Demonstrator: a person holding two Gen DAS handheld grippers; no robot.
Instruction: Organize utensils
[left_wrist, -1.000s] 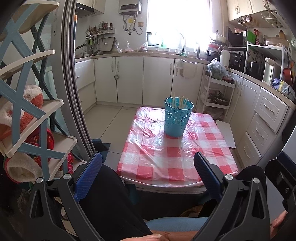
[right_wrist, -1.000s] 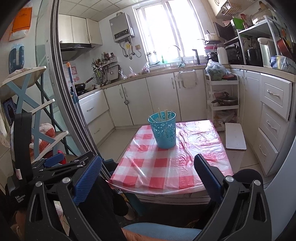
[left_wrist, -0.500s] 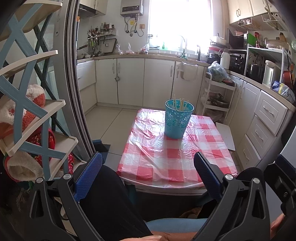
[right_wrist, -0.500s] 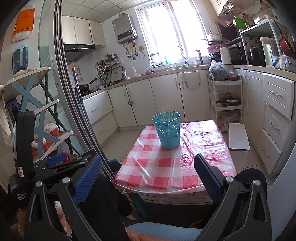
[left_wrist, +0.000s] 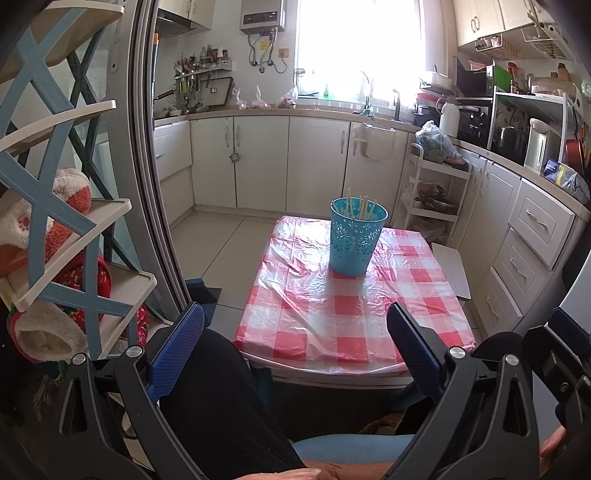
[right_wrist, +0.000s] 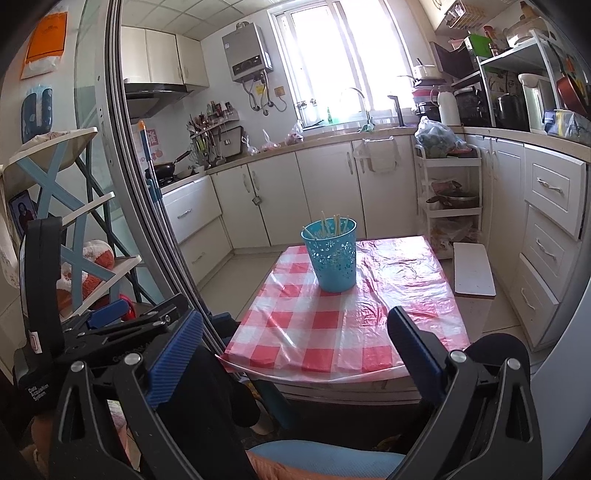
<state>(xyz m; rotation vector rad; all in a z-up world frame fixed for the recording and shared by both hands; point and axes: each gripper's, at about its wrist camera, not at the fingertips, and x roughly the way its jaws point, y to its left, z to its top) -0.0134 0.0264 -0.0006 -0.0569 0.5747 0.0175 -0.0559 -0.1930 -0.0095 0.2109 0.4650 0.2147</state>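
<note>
— On the worktop (left_wrist: 325, 317)?
— One blue basket (left_wrist: 357, 240), upright near the far end, several chopsticks (left_wrist: 364, 206) inside; exact count unclear
— Tools?
— Two: left tool (left_wrist: 295, 339) spread wide, empty; right tool (right_wrist: 295, 339) likewise released, both short of the near edge

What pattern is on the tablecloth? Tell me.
Red and white checks, under a clear plastic sheet, on the tablecloth. It shows best in the right wrist view.

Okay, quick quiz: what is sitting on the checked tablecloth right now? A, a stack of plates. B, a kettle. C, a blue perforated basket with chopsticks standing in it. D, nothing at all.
C: the blue basket stands upright on the tablecloth, with chopsticks poking above its rim.
</note>
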